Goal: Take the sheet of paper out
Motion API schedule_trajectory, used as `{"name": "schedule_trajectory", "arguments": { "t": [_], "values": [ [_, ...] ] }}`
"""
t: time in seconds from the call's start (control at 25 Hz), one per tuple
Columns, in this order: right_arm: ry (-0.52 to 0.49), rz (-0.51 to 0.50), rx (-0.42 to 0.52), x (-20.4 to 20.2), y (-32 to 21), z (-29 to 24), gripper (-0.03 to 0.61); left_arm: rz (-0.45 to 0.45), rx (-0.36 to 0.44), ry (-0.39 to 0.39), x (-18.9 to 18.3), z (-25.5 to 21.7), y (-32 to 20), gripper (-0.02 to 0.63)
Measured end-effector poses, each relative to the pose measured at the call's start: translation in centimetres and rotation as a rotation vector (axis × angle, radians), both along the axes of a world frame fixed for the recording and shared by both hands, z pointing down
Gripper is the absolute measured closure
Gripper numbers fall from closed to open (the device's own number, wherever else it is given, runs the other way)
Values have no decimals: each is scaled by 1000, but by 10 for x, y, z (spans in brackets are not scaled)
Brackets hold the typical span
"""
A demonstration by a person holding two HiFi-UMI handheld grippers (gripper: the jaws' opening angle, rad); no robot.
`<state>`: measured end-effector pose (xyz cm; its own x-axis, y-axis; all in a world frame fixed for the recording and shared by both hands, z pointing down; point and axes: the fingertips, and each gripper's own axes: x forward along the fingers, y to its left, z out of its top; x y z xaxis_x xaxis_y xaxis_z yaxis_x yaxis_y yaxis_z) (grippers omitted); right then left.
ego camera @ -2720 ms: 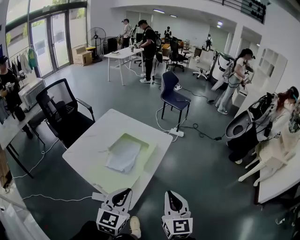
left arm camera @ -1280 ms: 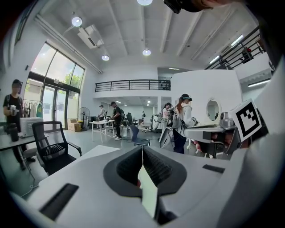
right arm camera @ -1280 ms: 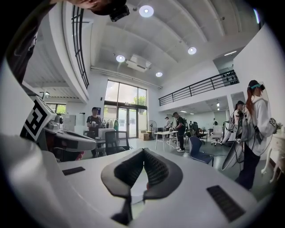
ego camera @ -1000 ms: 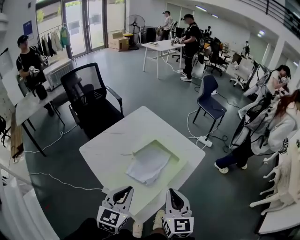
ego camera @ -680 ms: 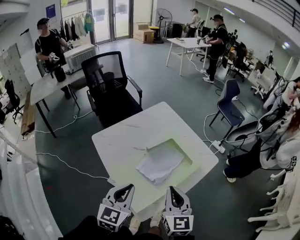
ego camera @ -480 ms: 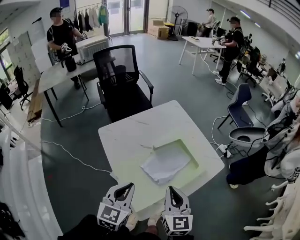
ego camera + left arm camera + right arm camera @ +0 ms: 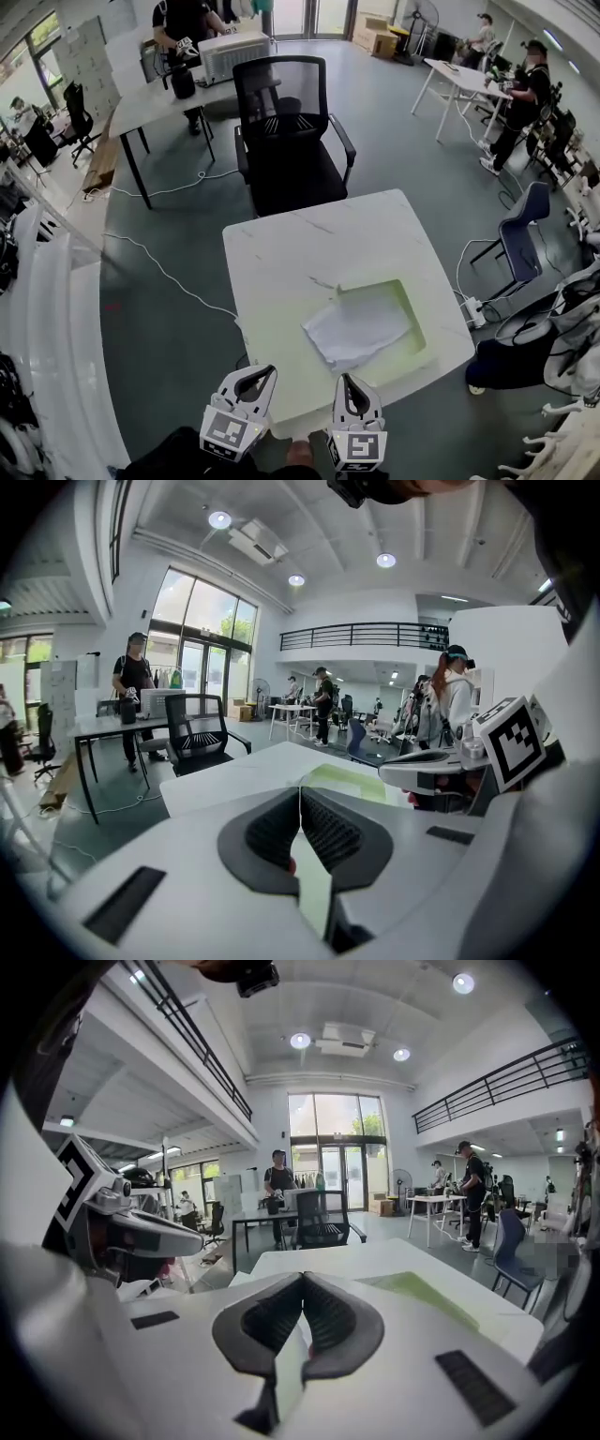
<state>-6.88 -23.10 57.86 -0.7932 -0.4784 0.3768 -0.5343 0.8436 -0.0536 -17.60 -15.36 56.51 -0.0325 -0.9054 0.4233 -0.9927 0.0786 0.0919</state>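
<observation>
At the near edge of the white marble table (image 7: 300, 248), the left gripper (image 7: 300, 794) and right gripper (image 7: 302, 1281) hover, each with fingers pressed together on nothing. Just beyond them the crumpled white sheet of paper (image 7: 356, 328) lies on a pale green flat folder (image 7: 405, 302), long axis running left to right, almost straight ahead of the right gripper, the nearer one

tabletop (image 7: 300, 253) open beyond paper (image 7: 356, 328), chair (image 7: 292, 150) at far edge
</observation>
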Motion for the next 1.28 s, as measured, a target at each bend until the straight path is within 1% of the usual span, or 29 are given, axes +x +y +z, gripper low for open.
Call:
{"name": "schedule_trajectory", "arguments": {
  "t": [0.08, 0.2, 0.4, 0.6, 0.76, 0.88, 0.92, 0.96, 1.0, 1.04, 1.16, 1.28],
  "values": [
    [17, -27, -12, -8, -4, 15, 561, -16, 6, 3, -6, 14, -5, 589],
    [48, -66, -24, -18, -9, 35, 561, -38, -31, 16, -14, 32, -9, 589],
    [88, -111, -47, -30, -15, 59, 561, -85, -57, 31, -23, 55, -9, 589],
    [187, -157, -87, -41, -19, 95, 560, -112, -80, 33, -30, 75, -11, 589],
    [263, -189, -107, -49, -19, 123, 560, -136, -90, 57, -34, 87, -10, 589],
    [300, -212, -121, -53, -24, 139, 560, -149, -95, 71, -35, 94, -13, 589],
    [311, -227, -139, -55, -24, 145, 508, -154, -97, 76, -36, 96, -14, 589],
    [324, -239, -156, -56, -24, 150, 414, -159, -100, 81, -36, 98, -14, 589],
    [341, -245, -164, -57, -24, 155, 396, -165, -103, 86, -36, 100, -13, 589],
    [362, -248, -160, -57, -25, 160, 396, -171, -106, 90, -37, 101, -11, 589],
    [434, -258, -118, -58, -30, 172, 374, -189, -113, 103, -39, 107, -9, 589],
    [473, -273, -104, -62, -34, 184, 374, -203, -120, 114, -42, 113, -10, 589]
  ]
}}
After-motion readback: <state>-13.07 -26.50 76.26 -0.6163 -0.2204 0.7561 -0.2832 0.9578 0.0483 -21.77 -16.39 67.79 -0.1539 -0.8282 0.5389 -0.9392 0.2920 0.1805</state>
